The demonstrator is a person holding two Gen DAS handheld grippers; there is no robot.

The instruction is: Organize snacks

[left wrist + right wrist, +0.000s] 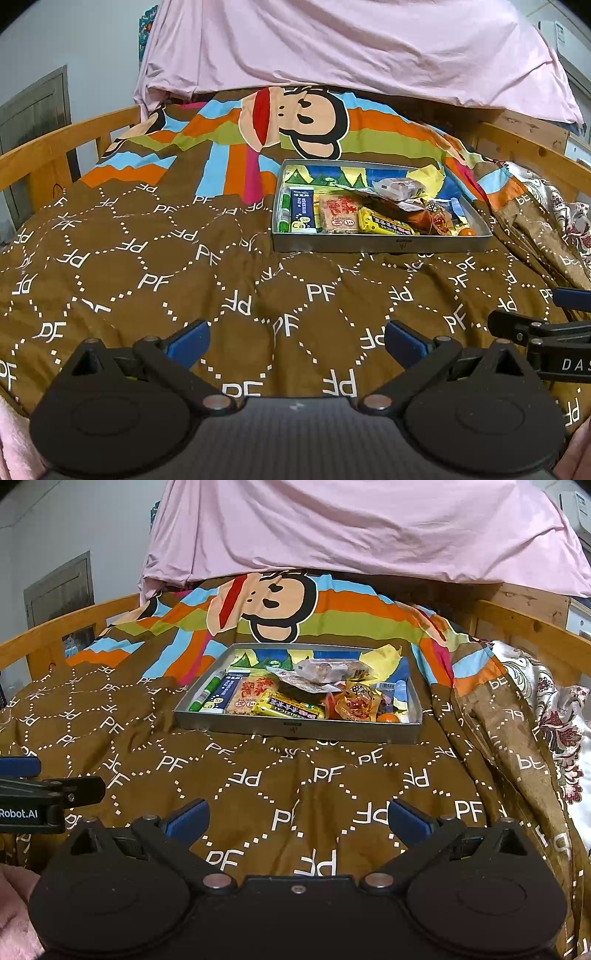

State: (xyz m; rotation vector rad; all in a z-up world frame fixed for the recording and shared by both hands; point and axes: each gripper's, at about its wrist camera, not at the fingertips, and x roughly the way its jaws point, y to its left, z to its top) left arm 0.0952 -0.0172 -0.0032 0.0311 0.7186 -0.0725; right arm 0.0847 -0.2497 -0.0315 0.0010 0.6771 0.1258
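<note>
I see the bed's brown quilt (258,775) lying bare ahead; the grey tray (295,731) at twelve o'clock is crammed with wrapped snacks (288,698). My left gripper (297,345) and right gripper (297,823) have jaws wide apart, empty.

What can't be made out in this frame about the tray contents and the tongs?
- Snacks under the top packets in the tray: both views, the pile covers them.
- Print on the yellow bar: too small and blurred to read.
- Right tongs in the left wrist view: cut off by the right edge.
- Left tongs in the right wrist view: cut off by the left edge.
- Hands holding them: out of frame.
</note>
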